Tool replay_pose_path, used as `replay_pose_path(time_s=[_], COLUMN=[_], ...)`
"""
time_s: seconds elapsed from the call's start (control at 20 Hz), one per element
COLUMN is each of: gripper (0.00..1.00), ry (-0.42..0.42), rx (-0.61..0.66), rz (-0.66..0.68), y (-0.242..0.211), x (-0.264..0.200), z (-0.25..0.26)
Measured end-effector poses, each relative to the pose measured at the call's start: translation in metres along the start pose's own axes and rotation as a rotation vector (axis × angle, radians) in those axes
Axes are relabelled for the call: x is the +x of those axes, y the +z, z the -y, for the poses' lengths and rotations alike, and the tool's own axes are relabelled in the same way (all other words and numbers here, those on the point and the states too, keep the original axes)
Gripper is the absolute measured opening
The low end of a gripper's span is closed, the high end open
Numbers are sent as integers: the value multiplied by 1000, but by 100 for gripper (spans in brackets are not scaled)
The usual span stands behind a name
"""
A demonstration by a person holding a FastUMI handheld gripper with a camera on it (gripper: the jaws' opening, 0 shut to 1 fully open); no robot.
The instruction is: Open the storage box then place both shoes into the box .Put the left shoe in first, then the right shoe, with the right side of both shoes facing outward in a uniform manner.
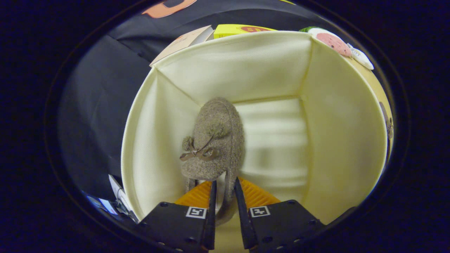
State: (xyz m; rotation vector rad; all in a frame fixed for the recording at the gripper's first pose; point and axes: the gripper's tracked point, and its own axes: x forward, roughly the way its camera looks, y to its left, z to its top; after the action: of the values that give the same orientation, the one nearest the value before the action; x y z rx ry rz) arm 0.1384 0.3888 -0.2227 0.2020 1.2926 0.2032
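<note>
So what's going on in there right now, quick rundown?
Hand-held gripper shut on the fuzzy shoe's heel edge. Shoe inside the open storage box, toe toward the far wall. Right half of the box floor bare, nothing blocking.

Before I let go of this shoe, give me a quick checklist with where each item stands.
1. Box open: ok, the view looks straight into it.
2. Gripper holds shoe: ok, both fingers press on its heel edge.
3. Shoe inside box: ok, walls surround it, toe pointing at the far wall.
4. Shoe resting on box floor: cannot tell.
5. Room for second shoe: ok, the floor beside it is bare.
6. Left shoe, right side outward: cannot tell.
</note>
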Motion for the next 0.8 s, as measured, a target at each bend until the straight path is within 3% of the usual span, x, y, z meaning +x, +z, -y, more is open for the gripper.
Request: replay_pose_path(time_s=[0.15, 0.3, 0.55, 0.7, 0.8], gripper=[52, 75, 77, 81, 84], ry=[23, -21, 37, 31, 19], rx=[-82, -147, -182, -200, -186], rz=[67, 110, 198, 313, 308], y=[6, 5, 2, 9, 3], x=[-20, -39, -105, -149, -167], z=[0, 13, 18, 50, 85])
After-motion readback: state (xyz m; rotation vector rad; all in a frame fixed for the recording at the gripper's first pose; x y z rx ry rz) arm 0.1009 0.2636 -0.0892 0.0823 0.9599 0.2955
